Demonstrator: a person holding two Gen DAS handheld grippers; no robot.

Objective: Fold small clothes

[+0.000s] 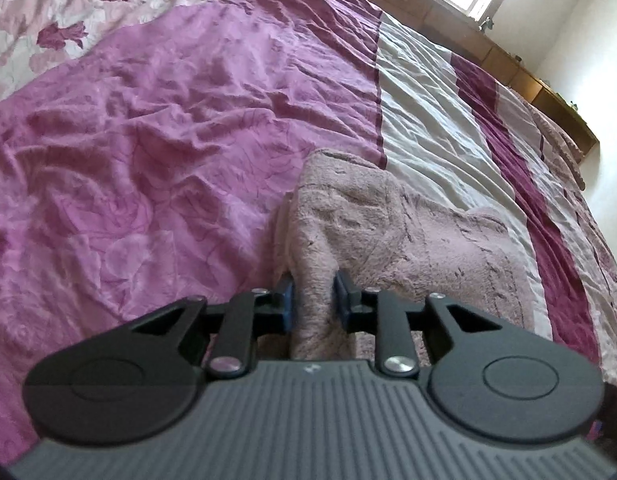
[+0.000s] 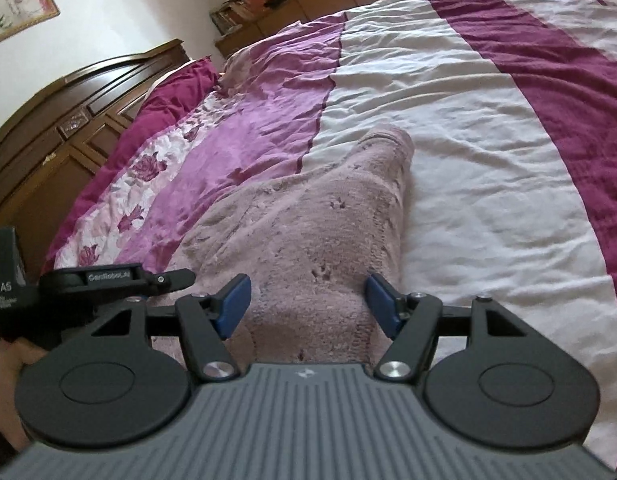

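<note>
On the striped bedspread [image 2: 448, 120], the left gripper [image 1: 313, 294] pinches a fold of the fluffy pink garment [image 1: 388, 220] (blue pads pressing); the right gripper [image 2: 308, 304] hangs spread wide, gripping nothing.

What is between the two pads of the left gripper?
A bunched fold of the pink garment sits between the left gripper's pads, which pinch it. The left wrist view shows this.

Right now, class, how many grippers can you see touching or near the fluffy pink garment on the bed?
2. The left gripper is shut on a bunched fold of the pink garment; the right gripper stands open over its near end, pads apart from the fabric.
</note>
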